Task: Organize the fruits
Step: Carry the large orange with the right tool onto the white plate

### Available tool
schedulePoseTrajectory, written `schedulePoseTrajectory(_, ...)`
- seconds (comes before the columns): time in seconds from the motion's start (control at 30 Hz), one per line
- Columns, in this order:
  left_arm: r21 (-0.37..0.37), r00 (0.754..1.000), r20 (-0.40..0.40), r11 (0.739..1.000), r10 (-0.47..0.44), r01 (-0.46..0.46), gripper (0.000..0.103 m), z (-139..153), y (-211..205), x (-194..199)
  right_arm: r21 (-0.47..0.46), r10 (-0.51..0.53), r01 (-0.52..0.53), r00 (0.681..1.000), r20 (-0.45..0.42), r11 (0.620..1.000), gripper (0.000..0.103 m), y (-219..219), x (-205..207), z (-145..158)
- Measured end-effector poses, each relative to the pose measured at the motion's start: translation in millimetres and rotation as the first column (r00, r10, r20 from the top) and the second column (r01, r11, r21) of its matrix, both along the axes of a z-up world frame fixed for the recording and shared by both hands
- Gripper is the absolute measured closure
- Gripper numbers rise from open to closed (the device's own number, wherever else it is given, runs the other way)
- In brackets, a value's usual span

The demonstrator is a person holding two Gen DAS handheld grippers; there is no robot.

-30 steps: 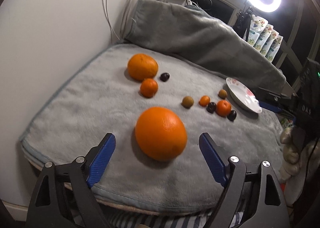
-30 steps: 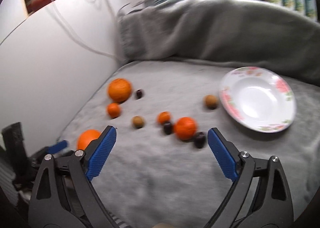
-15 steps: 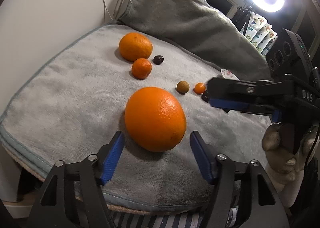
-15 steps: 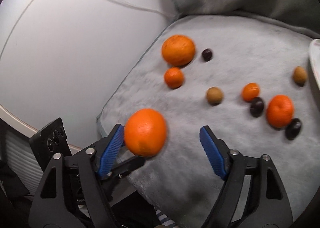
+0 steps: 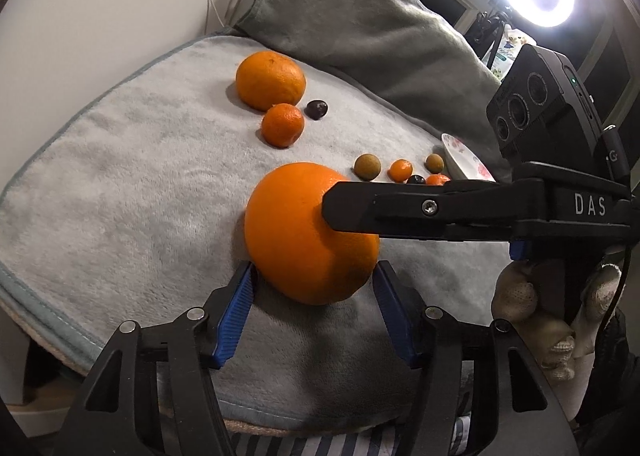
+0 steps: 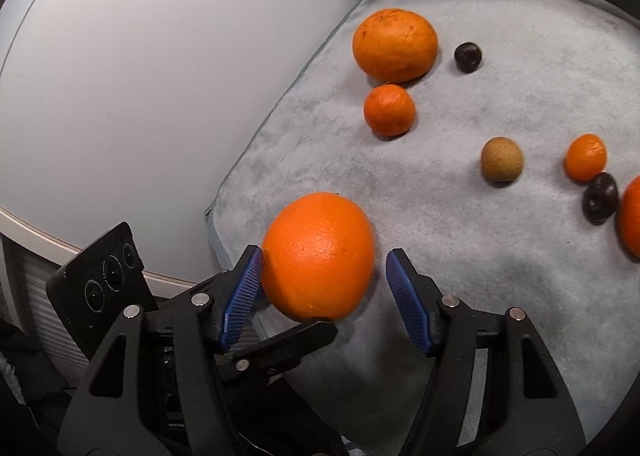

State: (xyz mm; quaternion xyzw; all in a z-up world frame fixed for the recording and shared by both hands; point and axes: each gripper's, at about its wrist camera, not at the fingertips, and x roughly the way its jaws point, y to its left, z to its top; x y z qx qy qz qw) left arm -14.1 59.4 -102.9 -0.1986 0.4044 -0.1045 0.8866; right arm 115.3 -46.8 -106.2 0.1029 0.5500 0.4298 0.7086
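1. Left gripper (image 5: 314, 276): its jaws have just been closing with the large orange (image 5: 296, 240) between them. Both blue pad tips meet the fruit's outline; whether they press cannot be told.
2. Large orange: it rests on the near part of the grey blanket (image 5: 140, 196).
3. Right gripper (image 6: 324, 256): it reaches in across the same orange and its jaws have also been closing. 1 pad touches the fruit and the other stands just clear, so it has not clamped.
4. Other fruit: a second orange (image 5: 270, 80), a mandarin (image 5: 282, 124) and a dark fruit (image 5: 317, 109) lie further back. Small brown, orange and dark fruits lie nearer the plate (image 5: 456, 154).
5. Plate: no fruit shows on its visible part.

Assessment: sorting appears barely begun, and every visible fruit remains to be placed.
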Motion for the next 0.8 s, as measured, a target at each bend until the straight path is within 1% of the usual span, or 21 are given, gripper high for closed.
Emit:
schedulePoseTrajectory(0.07,-0.002,1.000,0.000,1.000,-0.002,0.002,0.043,0,0,1,0.004,0.004,-0.004,1.000,-0.014,1.000,0.035,-1,1,-1)
schedulePoseTrajectory(0.13,0.001,1.000,0.002,1.000,-0.005,0.005,0.043,0,0,1,0.009,0.015,-0.014,0.999,-0.046,1.000,0.035,1,2,-4)
schedulePoseTrajectory(0.2,0.007,1.000,0.005,1.000,-0.007,0.007,0.043,-1,-1,2,0.008,0.026,-0.026,0.998,-0.054,1.000,0.035,4,1,-7)
schedulePoseTrajectory(0.33,0.028,1.000,0.009,1.000,-0.007,0.007,0.045,0,-2,0,0.013,0.022,-0.021,0.999,-0.042,1.000,0.036,5,1,-8)
schedulePoseTrajectory(0.63,0.065,0.999,0.030,0.998,-0.016,0.014,0.045,4,-9,-1,0.024,0.024,-0.024,1.000,-0.002,0.999,0.037,-7,-3,-1)
schedulePoseTrajectory(0.67,0.068,0.999,0.033,0.998,-0.019,0.016,0.045,5,-11,0,0.023,0.021,-0.021,1.000,0.003,1.000,0.037,-4,-3,-3)
schedulePoseTrajectory(0.8,0.079,0.998,0.050,0.996,-0.042,0.038,0.045,10,-20,4,0.033,-0.002,0.002,1.000,0.016,0.999,0.037,-19,-2,5)
